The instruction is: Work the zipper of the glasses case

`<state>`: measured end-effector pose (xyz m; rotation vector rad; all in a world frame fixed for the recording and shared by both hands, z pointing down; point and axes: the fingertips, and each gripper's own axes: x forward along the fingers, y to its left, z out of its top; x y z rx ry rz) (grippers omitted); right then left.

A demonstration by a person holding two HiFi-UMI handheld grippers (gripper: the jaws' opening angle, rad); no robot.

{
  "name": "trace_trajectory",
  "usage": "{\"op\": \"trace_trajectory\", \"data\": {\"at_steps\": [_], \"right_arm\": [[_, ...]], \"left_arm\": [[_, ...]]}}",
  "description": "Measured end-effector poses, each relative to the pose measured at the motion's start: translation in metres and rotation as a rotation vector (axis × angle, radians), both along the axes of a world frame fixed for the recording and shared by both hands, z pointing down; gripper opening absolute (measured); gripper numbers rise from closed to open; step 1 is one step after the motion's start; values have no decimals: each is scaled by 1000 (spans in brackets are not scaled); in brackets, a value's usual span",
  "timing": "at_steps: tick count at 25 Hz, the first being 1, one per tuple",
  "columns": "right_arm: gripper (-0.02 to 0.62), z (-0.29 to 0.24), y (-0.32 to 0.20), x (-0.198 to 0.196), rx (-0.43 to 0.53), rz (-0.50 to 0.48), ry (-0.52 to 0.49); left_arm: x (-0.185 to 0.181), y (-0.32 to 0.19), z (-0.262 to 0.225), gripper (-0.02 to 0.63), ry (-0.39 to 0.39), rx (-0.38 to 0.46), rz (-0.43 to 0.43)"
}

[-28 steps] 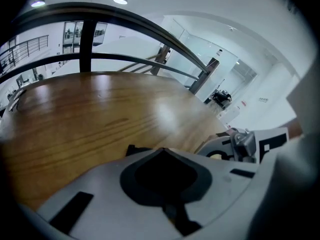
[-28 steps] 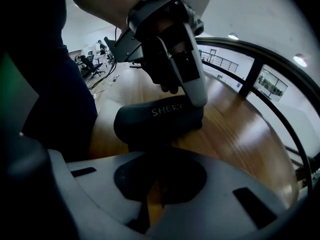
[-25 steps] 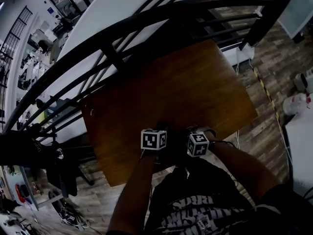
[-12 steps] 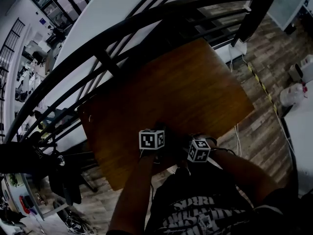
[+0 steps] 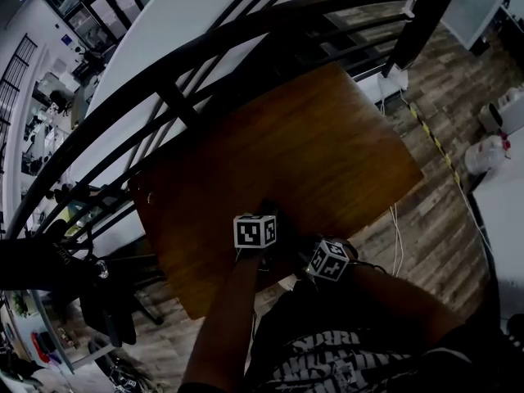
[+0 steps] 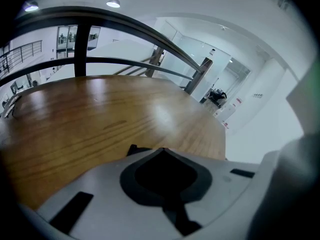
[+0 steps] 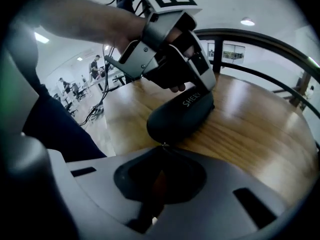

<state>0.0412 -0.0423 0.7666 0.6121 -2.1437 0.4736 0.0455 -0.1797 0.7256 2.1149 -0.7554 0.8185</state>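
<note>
The dark glasses case [image 7: 180,116], with pale lettering on its side, lies on the wooden table [image 5: 327,154] near the front edge. In the right gripper view my left gripper [image 7: 199,90] is shut on the case's far end, with a hand behind it. In its own view its jaws meet, and a dark bit of the case [image 6: 134,149] peeks out at the tip. My right gripper [image 7: 162,146] is shut at the case's near end, on the small metal zipper pull [image 7: 163,144]. In the head view the case is hidden between the two marker cubes [image 5: 256,232].
A black curved railing [image 5: 246,31] runs along the table's far side. The table's front edge [image 5: 246,289] is just under my hands, with my lap below it. Wood floor and white containers [image 5: 483,150] lie to the right.
My right gripper has slid back toward the table's front edge and rolled, its cube now tilted. The left gripper has stayed put on the case.
</note>
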Motion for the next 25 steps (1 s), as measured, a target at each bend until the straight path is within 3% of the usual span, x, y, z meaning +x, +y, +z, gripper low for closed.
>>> {"op": "trace_trajectory", "data": {"at_steps": [8,15,19,22,25], "right_arm": [[-2,0,4,-19,-62,197,-89],[-2,1,4,-38,-82,289,-135],[-2,0,-8,-34,-70,337,-137],[-2,7,-35,-20,-55,393,-137],[-2,4,-59,-16,-50,413,-131]], "left_arm": [[-3,0,-3,3,26,46,-11],[-4,1,-5,3,52,111,11],[-15,3,-10,3,-1,155,47],[-23,6,-9,4,-15,128,30],[-37,11,-10,5,15,60,-50]]}}
